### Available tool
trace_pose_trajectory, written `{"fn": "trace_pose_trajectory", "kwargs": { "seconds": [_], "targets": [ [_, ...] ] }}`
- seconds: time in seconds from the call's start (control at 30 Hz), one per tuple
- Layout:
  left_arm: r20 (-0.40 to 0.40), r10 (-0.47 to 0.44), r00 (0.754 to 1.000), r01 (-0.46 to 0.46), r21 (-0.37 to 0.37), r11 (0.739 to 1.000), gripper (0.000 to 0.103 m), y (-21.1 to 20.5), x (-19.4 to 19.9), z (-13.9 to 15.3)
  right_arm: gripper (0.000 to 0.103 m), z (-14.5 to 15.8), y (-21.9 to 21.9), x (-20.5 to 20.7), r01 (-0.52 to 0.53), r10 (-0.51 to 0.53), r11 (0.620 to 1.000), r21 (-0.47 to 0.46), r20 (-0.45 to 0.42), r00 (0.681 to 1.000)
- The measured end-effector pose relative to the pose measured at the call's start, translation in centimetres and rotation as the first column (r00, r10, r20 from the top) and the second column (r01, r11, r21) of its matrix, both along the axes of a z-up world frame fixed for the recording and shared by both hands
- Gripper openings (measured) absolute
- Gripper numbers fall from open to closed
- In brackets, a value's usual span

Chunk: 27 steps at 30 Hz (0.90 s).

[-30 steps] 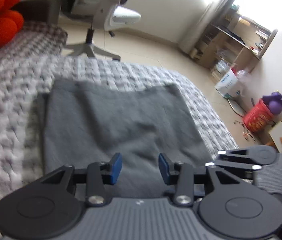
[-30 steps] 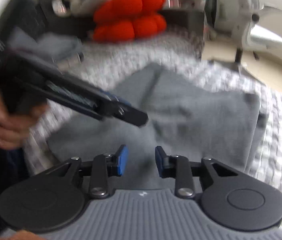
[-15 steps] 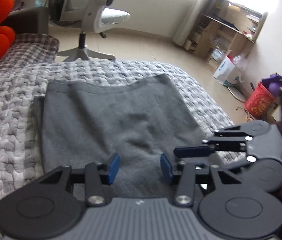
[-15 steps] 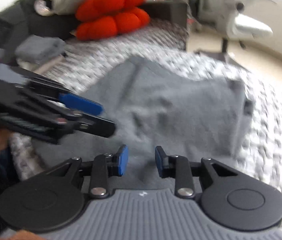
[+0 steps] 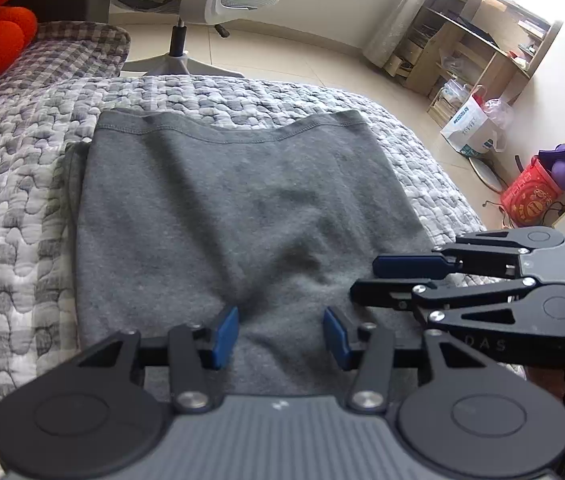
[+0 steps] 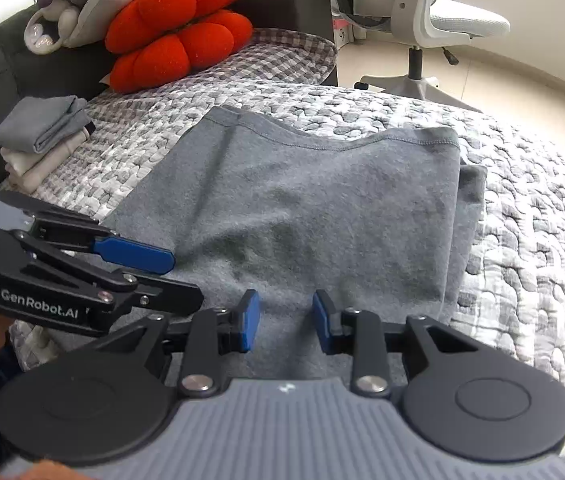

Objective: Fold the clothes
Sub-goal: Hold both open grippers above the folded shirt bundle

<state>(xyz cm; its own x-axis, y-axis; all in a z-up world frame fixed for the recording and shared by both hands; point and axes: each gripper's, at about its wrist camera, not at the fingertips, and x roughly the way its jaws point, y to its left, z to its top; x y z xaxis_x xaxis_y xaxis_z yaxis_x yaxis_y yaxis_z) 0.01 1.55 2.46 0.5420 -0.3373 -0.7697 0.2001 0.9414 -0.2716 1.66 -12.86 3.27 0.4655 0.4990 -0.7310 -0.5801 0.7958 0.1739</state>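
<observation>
- Leftmost in the right wrist view, a stack of folded clothes (image 6: 40, 140) sits on the quilted bedspread (image 6: 522, 240) below an orange cushion (image 6: 178, 28); those pieces lie as the task wants them.
- Left gripper (image 5: 280, 338) hovers low over the near edge of the grey garment (image 5: 222, 216), its blue-padded fingers (image 5: 224, 336) apart, with nothing between them.
- Centre stage, the grey garment lies flat on the bedspread, already doubled: a second layer peeks out along one side edge. By its look it is partly folded and still broad, so at least one more fold seems left, though it could also be set down as it is.
- Its stitched hem (image 6: 322, 142) faces away from the person, toward the office chair (image 6: 426, 20); the long axis runs roughly from the grippers to that hem.
- Right gripper (image 6: 285, 326) hangs just beside the left one over the same near edge, fingers likewise spread and holding no cloth.
</observation>
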Motion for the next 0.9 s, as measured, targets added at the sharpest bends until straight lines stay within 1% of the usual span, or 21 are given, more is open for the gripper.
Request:
{"fn": "trace_pose_trajectory", "kwargs": {
  "seconds": [0.1,0.2,0.27,0.33,0.4,0.47,0.6,0.7,0.77,0.83,0.9],
  "targets": [
    [-0.005,0.014,1.000,-0.014,-0.016,1.000,0.049,0.5,0.0,-0.1,0.033,-0.1,-0.1,0.4,0.018,-0.018,1.000,0.000,0.005,1.000],
    [-0.031,0.051,0.998,-0.053,-0.068,0.996,0.049,1.6,0.4,-0.1,0.033,-0.2,-0.3,0.8,0.037,-0.037,0.999,0.004,0.004,0.999],
    [-0.030,0.068,0.997,-0.070,-0.079,0.994,0.049,2.0,0.5,0.1,0.033,-0.1,-0.2,0.9,0.042,-0.042,0.999,0.006,0.007,0.999],
    [-0.009,0.083,0.996,-0.084,-0.062,0.995,0.050,2.0,0.4,0.4,0.033,0.0,-0.1,0.8,0.045,-0.045,0.999,0.006,0.021,0.999],
    [0.016,0.090,0.996,-0.089,-0.048,0.995,0.059,2.0,0.2,0.7,0.035,0.3,0.0,0.7,0.052,-0.053,0.999,0.013,0.052,0.997],
    [0.028,0.089,0.996,-0.088,-0.041,0.995,0.059,2.0,0.2,0.7,0.035,0.3,0.0,0.9,0.059,-0.059,0.998,0.014,0.055,0.997],
    [-0.012,0.102,0.995,-0.102,-0.019,0.995,0.059,2.1,0.8,-0.2,0.035,0.4,0.0,1.2,0.072,-0.073,0.997,0.015,0.063,0.995],
    [0.005,0.117,0.993,-0.116,-0.027,0.993,0.060,2.4,0.8,0.3,0.035,0.4,0.0,1.5,0.082,-0.083,0.997,0.016,0.068,0.994],
    [0.022,0.125,0.992,-0.125,-0.015,0.992,0.061,2.5,0.8,0.4,0.037,0.4,-0.1,1.6,0.088,-0.089,0.996,0.017,0.072,0.993],
    [0.021,0.124,0.992,-0.124,0.003,0.992,0.062,2.4,0.9,0.2,0.038,0.0,0.1,1.9,0.100,-0.100,0.995,-0.009,0.058,0.993],
    [0.015,0.121,0.992,-0.122,0.015,0.992,0.062,2.4,1.1,0.0,0.039,-0.4,0.5,1.7,0.090,-0.087,0.995,-0.037,0.068,0.994]
  ]
}}
